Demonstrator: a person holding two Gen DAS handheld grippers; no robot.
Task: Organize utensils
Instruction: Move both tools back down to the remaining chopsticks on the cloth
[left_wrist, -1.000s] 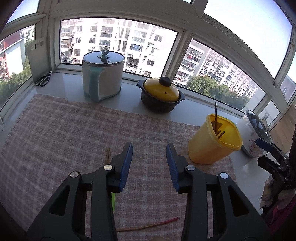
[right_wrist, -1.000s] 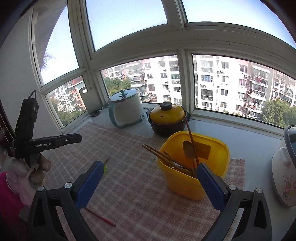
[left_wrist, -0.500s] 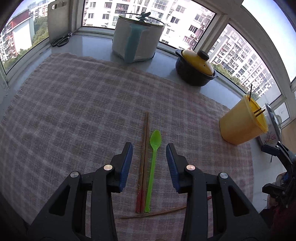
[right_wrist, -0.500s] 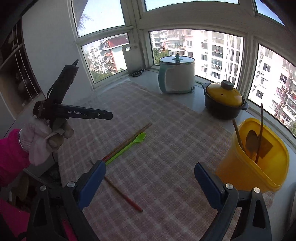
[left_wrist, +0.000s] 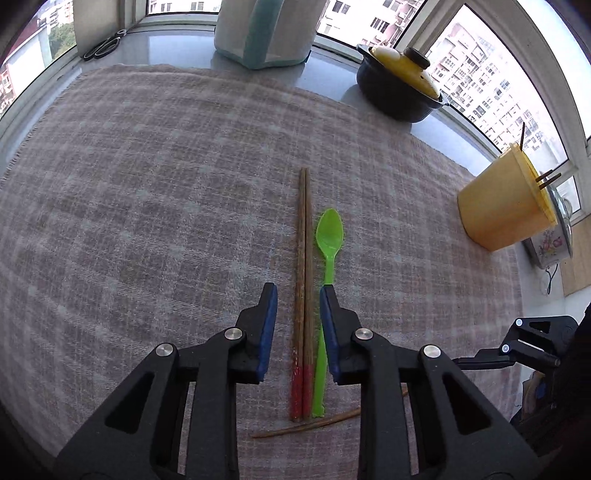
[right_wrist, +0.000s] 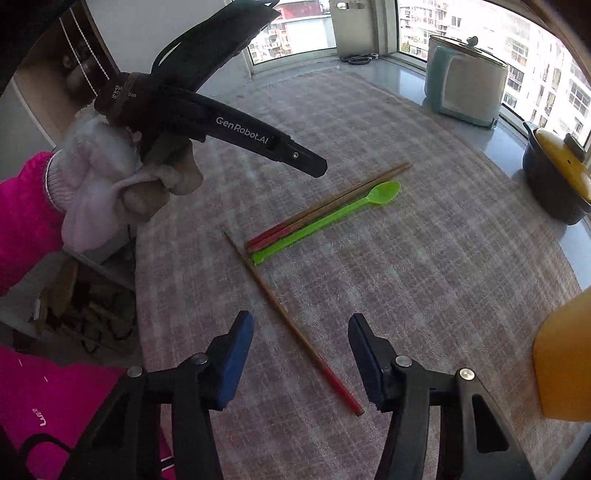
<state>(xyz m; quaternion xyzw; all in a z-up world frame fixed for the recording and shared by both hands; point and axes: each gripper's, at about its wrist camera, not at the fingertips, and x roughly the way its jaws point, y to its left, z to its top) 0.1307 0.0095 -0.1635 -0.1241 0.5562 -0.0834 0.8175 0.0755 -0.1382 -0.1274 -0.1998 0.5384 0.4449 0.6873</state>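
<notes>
Left wrist: left gripper (left_wrist: 298, 295) closing, jaws astride chopstick pair (left_wrist: 303, 266), pads not yet touching. Pair's long axis runs along fingers, straight ahead on cloth (left_wrist: 147, 184). Spoon (left_wrist: 328, 240) just beside, under right pad's edge: risk of catching both.

Right wrist: right gripper (right_wrist: 301, 325) closing, nothing gripped. Single chopstick (right_wrist: 295, 328) lies diagonally between jaws. Bin (right_wrist: 565, 358) at right edge.

The right gripper (right_wrist: 301, 349) is closing over a single chopstick (right_wrist: 291, 325) near a green spoon (right_wrist: 328, 219).
</notes>
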